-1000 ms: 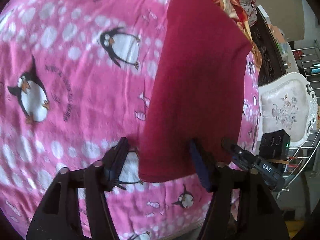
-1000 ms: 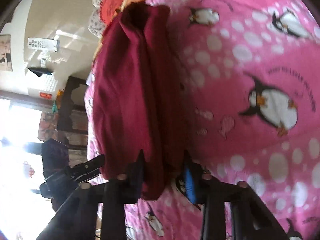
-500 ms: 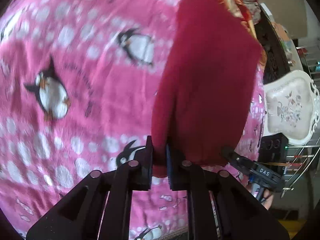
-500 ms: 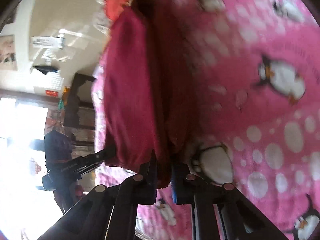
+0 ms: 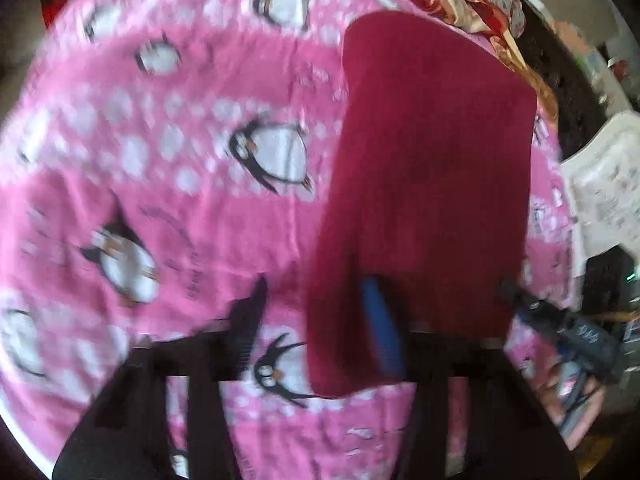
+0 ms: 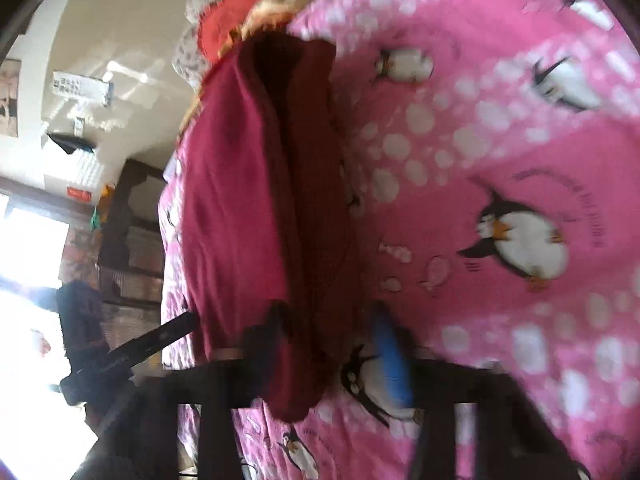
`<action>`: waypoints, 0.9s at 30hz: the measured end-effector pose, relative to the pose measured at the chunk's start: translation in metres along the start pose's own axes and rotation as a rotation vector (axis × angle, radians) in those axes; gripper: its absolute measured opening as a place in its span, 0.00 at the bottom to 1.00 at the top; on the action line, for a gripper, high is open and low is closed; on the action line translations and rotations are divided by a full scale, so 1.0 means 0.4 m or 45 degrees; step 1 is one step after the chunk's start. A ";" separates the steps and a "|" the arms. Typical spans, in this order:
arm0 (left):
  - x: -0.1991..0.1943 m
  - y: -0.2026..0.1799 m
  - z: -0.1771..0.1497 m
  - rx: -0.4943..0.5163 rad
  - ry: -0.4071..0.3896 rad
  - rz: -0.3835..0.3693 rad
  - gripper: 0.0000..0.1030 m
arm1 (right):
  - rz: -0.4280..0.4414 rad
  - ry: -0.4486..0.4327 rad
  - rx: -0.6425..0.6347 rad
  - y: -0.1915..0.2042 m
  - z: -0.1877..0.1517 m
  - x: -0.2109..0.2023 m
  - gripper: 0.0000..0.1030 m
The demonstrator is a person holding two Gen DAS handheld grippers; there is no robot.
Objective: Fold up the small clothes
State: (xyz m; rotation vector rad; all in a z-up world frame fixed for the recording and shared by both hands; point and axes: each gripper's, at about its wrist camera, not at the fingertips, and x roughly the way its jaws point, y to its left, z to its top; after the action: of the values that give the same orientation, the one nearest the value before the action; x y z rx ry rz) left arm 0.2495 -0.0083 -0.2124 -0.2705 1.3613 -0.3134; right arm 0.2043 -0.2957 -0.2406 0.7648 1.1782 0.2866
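A dark red garment [image 5: 432,168] lies folded in a long strip on the pink penguin blanket [image 5: 160,160]. My left gripper [image 5: 316,320] is open, its fingers spread on either side of the garment's near corner, which hangs loose between them. In the right wrist view the same garment [image 6: 256,200] shows as a long folded strip with a crease down its middle. My right gripper [image 6: 328,344] is open too, with the garment's near end lying between its fingers. The other gripper shows at the edge of each view. Both views are blurred by motion.
The blanket [image 6: 500,160] covers the whole work surface. A patterned red and cream cloth [image 5: 480,12] lies bunched at the far end. A white ornate chair [image 5: 600,192] stands beyond the blanket's right edge. Dark wooden furniture [image 6: 128,240] and a bright window are to the left.
Both grippers were shut on the garment's near end half a second ago and have now opened, letting it go. The garment's near edge has dropped onto the blanket.
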 end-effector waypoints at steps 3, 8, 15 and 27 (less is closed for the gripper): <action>-0.025 0.020 -0.022 -0.015 -0.023 -0.080 0.07 | 0.004 0.033 0.044 -0.001 -0.017 0.015 0.19; 0.024 0.086 -0.013 -0.143 0.071 -0.099 0.09 | -0.025 0.070 0.100 -0.023 -0.014 0.031 0.17; -0.106 -0.020 -0.100 0.103 -0.107 0.226 0.43 | -0.162 0.027 -0.013 0.045 -0.049 -0.036 0.46; -0.354 -0.170 -0.391 0.331 -0.324 0.432 0.46 | -0.310 -0.041 -0.109 0.160 -0.324 -0.242 0.73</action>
State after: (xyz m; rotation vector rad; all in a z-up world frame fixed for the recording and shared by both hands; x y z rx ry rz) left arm 0.0665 -0.0200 -0.0880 0.1342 1.0780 -0.1619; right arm 0.0614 -0.2553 -0.1502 0.5430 1.2074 0.1208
